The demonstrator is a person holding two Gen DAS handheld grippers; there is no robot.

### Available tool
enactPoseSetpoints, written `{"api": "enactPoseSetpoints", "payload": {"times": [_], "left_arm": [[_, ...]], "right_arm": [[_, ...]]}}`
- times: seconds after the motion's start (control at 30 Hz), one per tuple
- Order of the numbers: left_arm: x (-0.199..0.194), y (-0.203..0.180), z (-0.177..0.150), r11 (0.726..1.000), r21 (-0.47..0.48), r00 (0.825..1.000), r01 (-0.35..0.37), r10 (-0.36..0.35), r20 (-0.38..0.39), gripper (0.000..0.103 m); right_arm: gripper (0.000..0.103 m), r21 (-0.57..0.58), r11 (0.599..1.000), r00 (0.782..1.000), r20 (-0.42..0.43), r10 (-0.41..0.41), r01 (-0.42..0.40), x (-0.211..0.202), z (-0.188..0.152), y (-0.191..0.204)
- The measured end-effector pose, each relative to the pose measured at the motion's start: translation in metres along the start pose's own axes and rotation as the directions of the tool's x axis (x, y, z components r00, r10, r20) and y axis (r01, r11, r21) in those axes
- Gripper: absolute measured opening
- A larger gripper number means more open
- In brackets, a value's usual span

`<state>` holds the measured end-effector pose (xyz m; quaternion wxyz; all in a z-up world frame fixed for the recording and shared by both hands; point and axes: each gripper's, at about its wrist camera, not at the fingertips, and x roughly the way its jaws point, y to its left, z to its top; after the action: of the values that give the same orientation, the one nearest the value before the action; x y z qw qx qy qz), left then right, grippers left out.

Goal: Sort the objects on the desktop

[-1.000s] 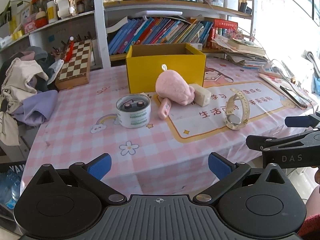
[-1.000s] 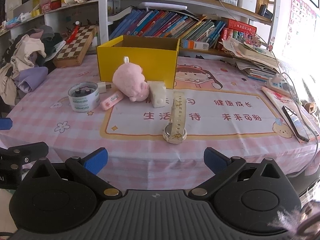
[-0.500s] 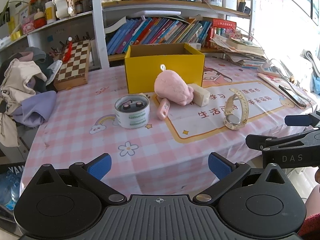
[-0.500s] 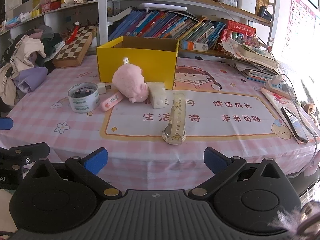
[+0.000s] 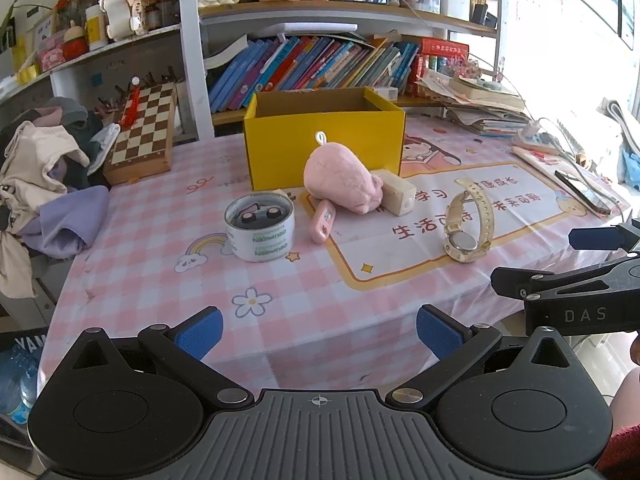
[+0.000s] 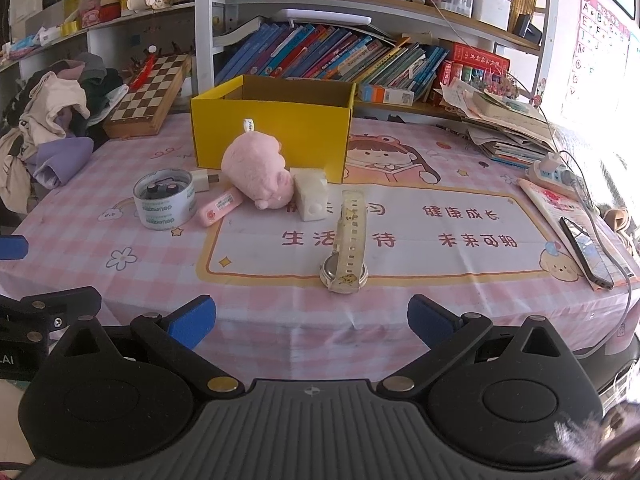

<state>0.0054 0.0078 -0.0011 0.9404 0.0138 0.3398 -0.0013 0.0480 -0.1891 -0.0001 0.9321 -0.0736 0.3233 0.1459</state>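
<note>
— Reporting from the remote station: what do the grippers show?

— I read the left gripper [image 5: 318, 330] with its blue fingers spread wide, nothing between them, poised at the near edge of the table [image 5: 160, 280]. The right gripper [image 6: 308, 318] is likewise spread and empty, just off the same edge.

— Location of the items to be sorted?

— I see a yellow cardboard box [image 6: 276, 128] standing open-topped at mid-table. A pink plush toy [image 6: 256, 178] lies directly in front of it, touching a white cube-shaped block [image 6: 310, 198] on its right. A small pink tag-like item [image 6: 220, 206] lies just left of the plush. A tape roll [image 6: 164, 199] sits further left, two small dark objects inside its core. A cream wristwatch [image 6: 348, 248] stands on its edge nearest the right gripper.

— Anything behind the tape?

— A white plug adapter [image 6: 202, 181], beside the box.
</note>
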Motion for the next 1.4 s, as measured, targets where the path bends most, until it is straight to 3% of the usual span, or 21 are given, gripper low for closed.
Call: {"api": "enactPoseSetpoints", "payload": {"times": [1.03, 1.4], "left_arm": [[0.011, 0.009, 0.003, 1.0, -0.003, 1.0, 0.016, -0.017, -0.027, 0.103], [0.017, 0.011, 0.005, 0.999, -0.012, 0.998, 0.049, -0.05, -0.041, 0.103]], "right_arm": [[0.103, 0.024, 1.0, 0.999, -0.03, 0.011, -0.011, 0.011, 0.005, 0.002], [0.099, 0.048, 0.999, 0.996, -0.083, 0.027, -0.023, 0.019, 0.006, -0.003]]}}
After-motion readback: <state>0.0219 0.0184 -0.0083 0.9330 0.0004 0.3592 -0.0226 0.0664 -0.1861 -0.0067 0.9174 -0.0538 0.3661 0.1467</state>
